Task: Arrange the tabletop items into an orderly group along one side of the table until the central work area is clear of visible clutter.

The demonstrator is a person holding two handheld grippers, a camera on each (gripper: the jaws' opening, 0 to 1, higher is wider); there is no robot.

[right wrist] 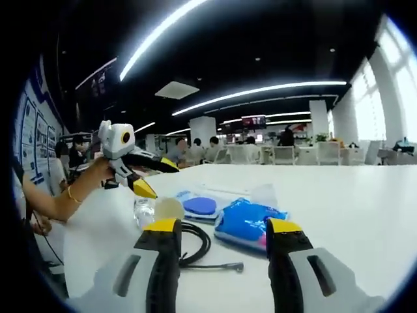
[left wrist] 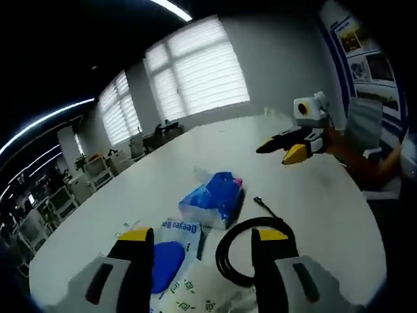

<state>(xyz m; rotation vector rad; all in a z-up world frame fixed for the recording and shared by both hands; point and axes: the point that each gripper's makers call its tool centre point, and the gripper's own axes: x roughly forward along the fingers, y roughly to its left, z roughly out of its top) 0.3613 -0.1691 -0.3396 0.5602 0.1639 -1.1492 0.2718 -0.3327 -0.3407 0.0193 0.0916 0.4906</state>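
Note:
On the white table point(left wrist: 319, 222) lie a blue tissue packet point(left wrist: 214, 199), a white wipes pack with a blue lid point(left wrist: 171, 259) and a coiled black cable point(left wrist: 238, 251). My left gripper point(left wrist: 203, 240) hovers open just above the wipes pack and cable, holding nothing. My right gripper point(left wrist: 277, 151) hangs open in the air beyond them, held by a hand. In the right gripper view the blue packet point(right wrist: 247, 222), wipes pack point(right wrist: 199, 205) and cable point(right wrist: 195, 246) lie just ahead of my open right gripper point(right wrist: 223, 226). The left gripper point(right wrist: 163, 179) is raised at the left.
A pale round thing point(right wrist: 168, 208) and something clear point(right wrist: 144, 212) sit beside the cable. A person's forearm point(right wrist: 58, 202) reaches in from the left. The table's curved edge point(left wrist: 374, 228) runs close on the right. Office chairs point(left wrist: 98, 169) stand beyond the far edge.

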